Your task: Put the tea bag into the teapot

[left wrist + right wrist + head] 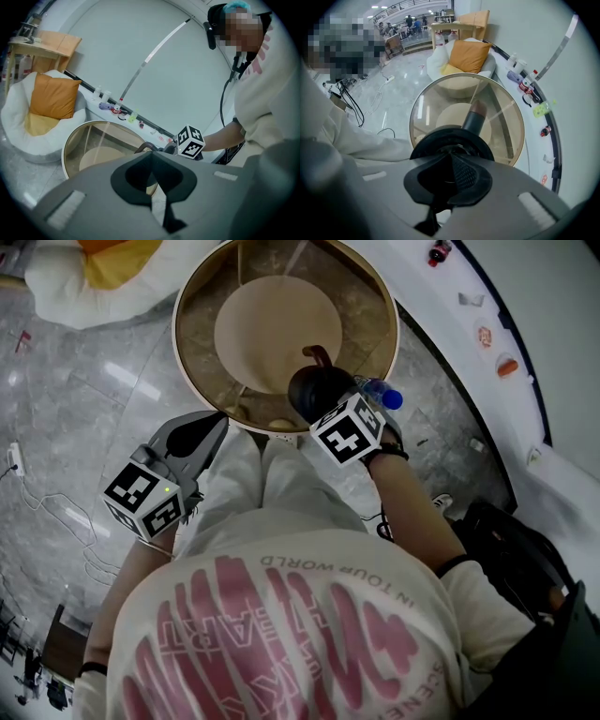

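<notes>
The teapot (452, 138) stands at the near edge of the round glass tabletop (361, 306), close in front of the person, with its straight handle pointing away across the glass. That probably keeps its top within easy reach from above. The right gripper (451, 165) hangs directly over the teapot with its tips just above the dark round top. This looks like the stance for dropping something in or working at the lid, though I cannot tell whether it touches the pot. Its jaws are pressed together and nothing shows between them. No tea bag appears in any view, not even a string or tag, so I cannot say where it is. The left gripper (151, 164) is held low and off to the left of the teapot, well apart from it, apparently just waiting. Its jaws are also closed and hold nothing.
</notes>
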Demonstrator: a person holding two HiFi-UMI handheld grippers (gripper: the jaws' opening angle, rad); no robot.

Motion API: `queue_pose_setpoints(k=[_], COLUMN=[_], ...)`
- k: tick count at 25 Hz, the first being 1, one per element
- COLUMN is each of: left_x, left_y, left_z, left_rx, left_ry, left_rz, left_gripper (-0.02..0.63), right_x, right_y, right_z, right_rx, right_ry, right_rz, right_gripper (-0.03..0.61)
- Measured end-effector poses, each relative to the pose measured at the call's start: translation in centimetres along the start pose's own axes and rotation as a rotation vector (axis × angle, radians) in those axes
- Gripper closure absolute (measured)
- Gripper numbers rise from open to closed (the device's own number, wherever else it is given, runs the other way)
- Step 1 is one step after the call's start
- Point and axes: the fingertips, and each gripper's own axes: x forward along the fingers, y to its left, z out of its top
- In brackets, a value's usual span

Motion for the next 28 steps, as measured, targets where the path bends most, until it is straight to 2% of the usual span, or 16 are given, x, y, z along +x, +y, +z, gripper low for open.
queue_pose_setpoints(k=[10, 15, 19, 20, 22, 23, 28], left_x=[0.4, 0.9, 1.1, 1.1, 1.2, 1.1, 0.9], left_y=[-0.2, -0.8, -1.1, -1.2, -1.6, -1.8, -2.9], left_z=[-0.1, 0.1, 0.3, 0.4, 0.4, 0.4, 0.6], left_rx=[0.01, 0.023, 0.036, 0.04, 0.05, 0.055, 0.077], left_ry=[-0.003, 0.002, 0.005, 0.005, 0.006, 0.008, 0.017], left_rz=[-0.015, -0.029, -0.039, -0.041, -0.046, -0.049, -0.063], left_gripper=[0.598, 0.598, 0.598, 0.598, 0.598, 0.598, 0.598], right_x=[-1.4, -2.5, -3.4, -3.7, -4.3, -4.7, -7.0], right_y=[-0.5, -1.0, -1.4, -1.6, -1.9, -1.9, -1.9], right_z=[0.1, -0.1, -0.1, -0.1, -0.2, -0.3, -0.5], right_rx=[0.071, 0.101, 0.166, 0.188, 0.243, 0.271, 0.343], right_ry=[-0.033, -0.068, -0.112, -0.127, -0.162, -0.179, -0.246], right_rz=[0.0, -0.025, -0.029, -0.031, -0.038, -0.037, -0.021], right_gripper=[0.482, 0.482, 0.488, 0.495, 0.561, 0.572, 0.573])
